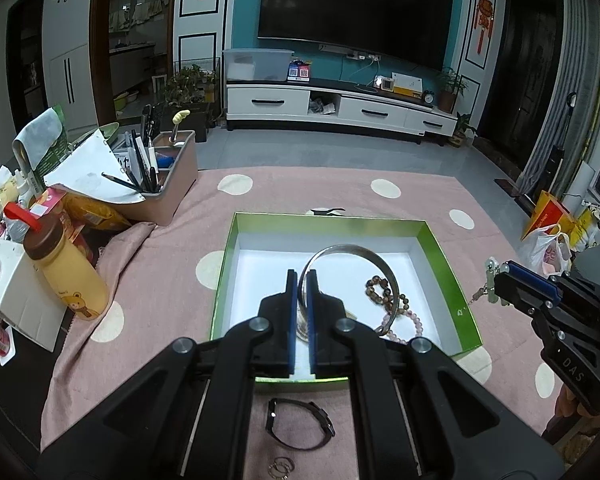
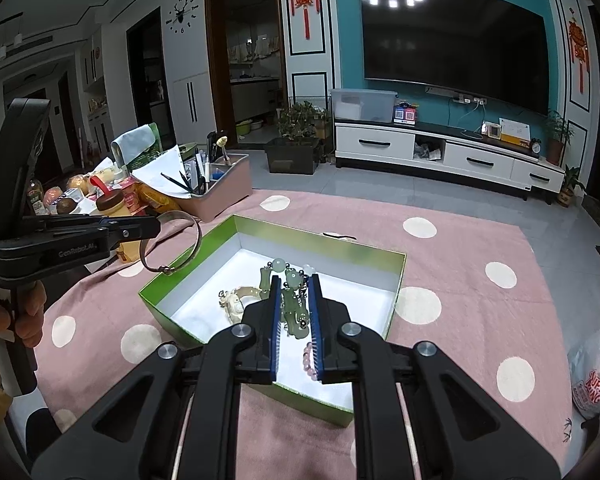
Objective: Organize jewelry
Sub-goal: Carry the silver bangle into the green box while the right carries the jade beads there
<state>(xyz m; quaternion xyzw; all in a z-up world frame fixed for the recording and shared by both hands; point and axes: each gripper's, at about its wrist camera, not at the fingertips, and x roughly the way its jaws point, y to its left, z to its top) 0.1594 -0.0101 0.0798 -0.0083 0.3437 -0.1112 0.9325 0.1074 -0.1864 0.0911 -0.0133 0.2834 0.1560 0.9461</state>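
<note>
at the far left of the table, a yellow bottle with a brown cap and red strap [image 1: 66, 276] is standing upright among snack packets, and behind it a pink plastic organiser holding pens and pencils [image 1: 168, 178] is resting on the pink cloth with cream dots [image 1: 400, 204].

i am holding my left gripper [image 1: 302, 280] closed on a plain silver metal bangle [image 1: 350, 256]; its blue pads are pinching the band, and the ring is hanging above the shallow rectangular box with green walls and white floor [image 1: 434, 248]. in the right wrist view the bangle is sitting over the box's left edge. inside the box, a brown bead bracelet [image 1: 376, 286] and a pink bead bracelet [image 1: 410, 320] are lying near the right wall, and a pale carved bracelet [image 2: 236, 300] is lying on the white floor.

on the cloth in front of the box, a dark slim wristband [image 1: 300, 426] and thin gold rings [image 1: 280, 470] are lying apart from each other.

i am holding my right gripper [image 2: 296, 280] closed on a pale green jade bead bracelet with small dark beads [image 2: 294, 300], which is hanging between the pads above the box interior.

at the far right, a white plastic bag [image 2: 598, 376] is sitting beyond the cloth.
</note>
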